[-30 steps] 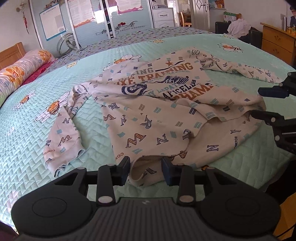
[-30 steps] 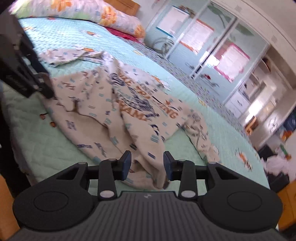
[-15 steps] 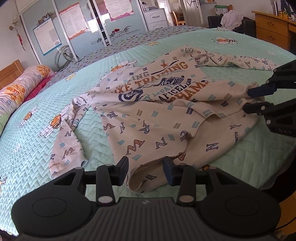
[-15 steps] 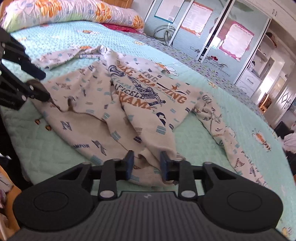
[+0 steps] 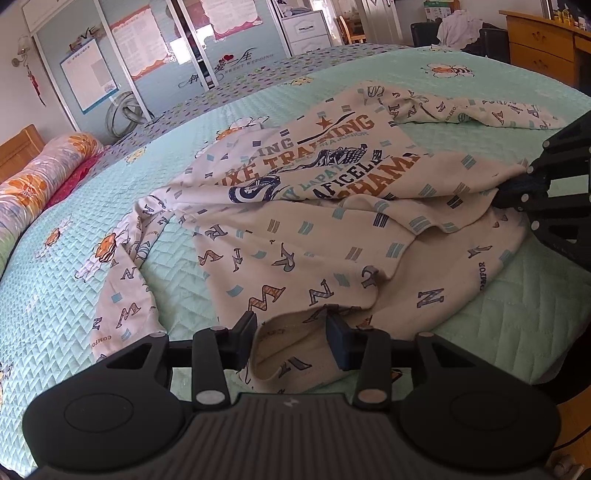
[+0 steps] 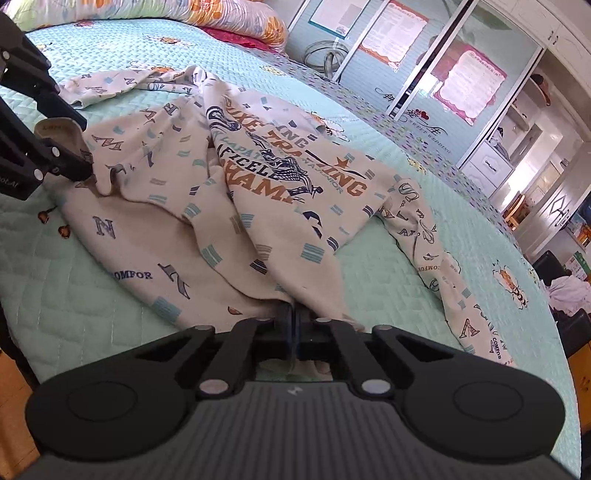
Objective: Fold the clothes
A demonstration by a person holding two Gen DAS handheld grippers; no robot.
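A cream long-sleeved shirt (image 5: 314, 229) with printed letters lies crumpled on the bed, front print up, a sleeve trailing to each side. My left gripper (image 5: 291, 332) stands at the near hem; its jaws are closing, a fold of the hem sits between them, and the pads are apart from the cloth. My right gripper (image 6: 294, 321) is shut on the other hem corner of the shirt (image 6: 258, 206), cloth bunched at its tips. In the left wrist view the right gripper (image 5: 504, 190) pinches cloth at the right edge. In the right wrist view the left gripper (image 6: 85, 147) is at far left.
A mint quilted bedspread (image 5: 110, 295) covers the bed; its near edge runs just under both grippers. A floral bolster (image 5: 37, 177) lies at the head. Beyond the bed stand a mirrored wardrobe (image 5: 166, 55), white drawers (image 5: 306, 33) and a wooden dresser (image 5: 546, 40).
My right gripper has closed on the hem corner, and the cloth now draws toward its tips. The left gripper has stayed put with the hem between its fingers.
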